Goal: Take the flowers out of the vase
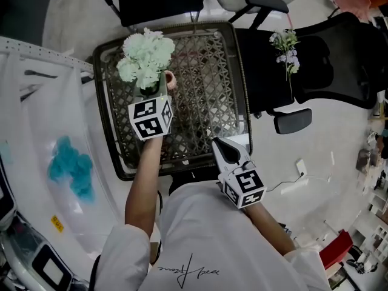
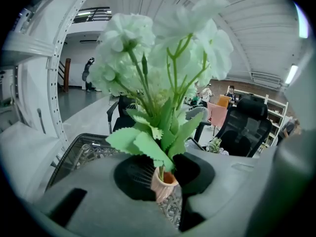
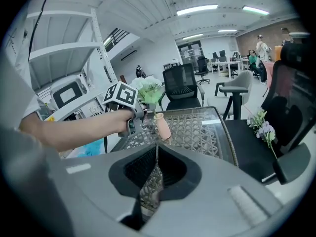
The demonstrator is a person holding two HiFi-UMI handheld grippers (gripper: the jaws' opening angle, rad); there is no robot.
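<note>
A bunch of pale green-white flowers [image 1: 145, 56] [image 2: 163, 48] [image 3: 149, 89] stands in a small pink vase [image 1: 170, 80] [image 2: 164, 185] [image 3: 162, 126] on the lattice table [image 1: 212, 59]. The right gripper view shows the vase leaning. My left gripper [image 1: 153, 93] [image 2: 167, 181] reaches in at the vase mouth. Its jaws stand on either side of the thin stem, with a gap still showing, and leaves cover part of the pads. My right gripper [image 1: 225, 147] [image 3: 157, 157] hangs over the table's near edge, shut and empty, well short of the vase.
A sprig of purple flowers [image 1: 286, 47] [image 3: 264, 127] lies on the black office chair [image 1: 315, 71] right of the table. A white shelf unit with a blue bundle [image 1: 71, 165] stands at the left. More chairs stand behind the table.
</note>
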